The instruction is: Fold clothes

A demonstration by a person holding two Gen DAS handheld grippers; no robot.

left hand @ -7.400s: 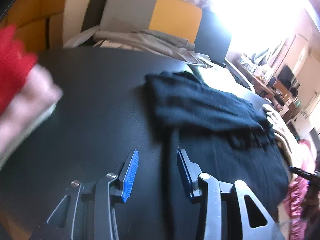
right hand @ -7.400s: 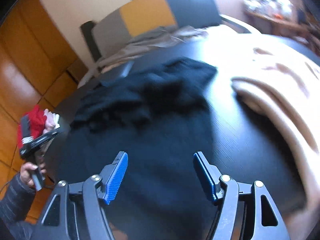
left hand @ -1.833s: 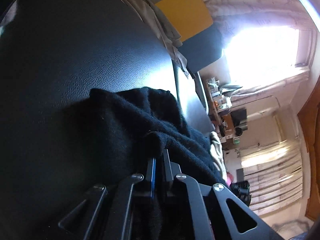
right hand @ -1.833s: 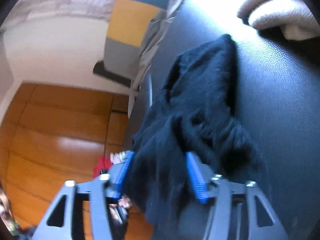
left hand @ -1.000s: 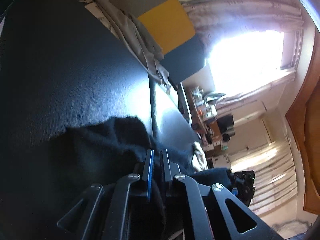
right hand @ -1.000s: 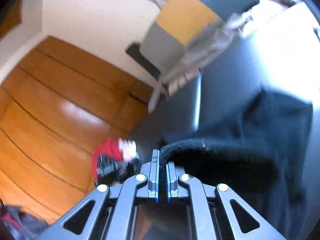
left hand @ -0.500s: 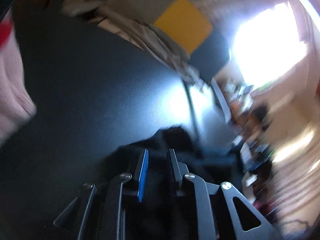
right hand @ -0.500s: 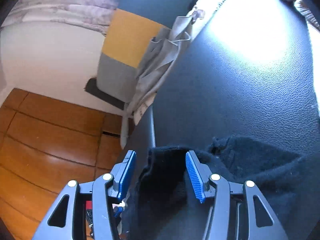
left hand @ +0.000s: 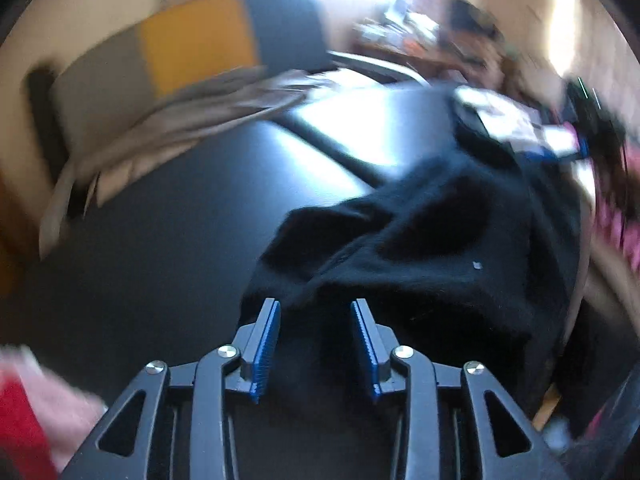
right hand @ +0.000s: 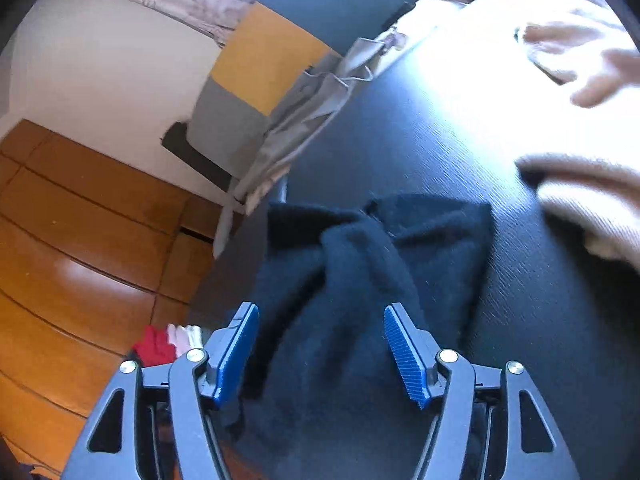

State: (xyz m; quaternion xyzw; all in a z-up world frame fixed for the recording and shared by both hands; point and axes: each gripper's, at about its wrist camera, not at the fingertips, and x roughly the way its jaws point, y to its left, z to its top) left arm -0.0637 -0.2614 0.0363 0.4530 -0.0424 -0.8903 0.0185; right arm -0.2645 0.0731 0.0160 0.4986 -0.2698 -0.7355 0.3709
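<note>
slippage is the likely trouble: the black sweater (right hand: 360,280), a soft fuzzy knit, lies bunched on the dark textured counter (right hand: 540,300), and its thick ridge toward 12 o'clock could be sprung open again. both the left tongs (left hand: 316,344) and right tongs (right hand: 320,352) are held open, nothing gripped.

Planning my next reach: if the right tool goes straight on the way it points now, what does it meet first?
Most likely the black garment, bunched on the dark table directly ahead of the open right tool. Depth is uncertain.
</note>
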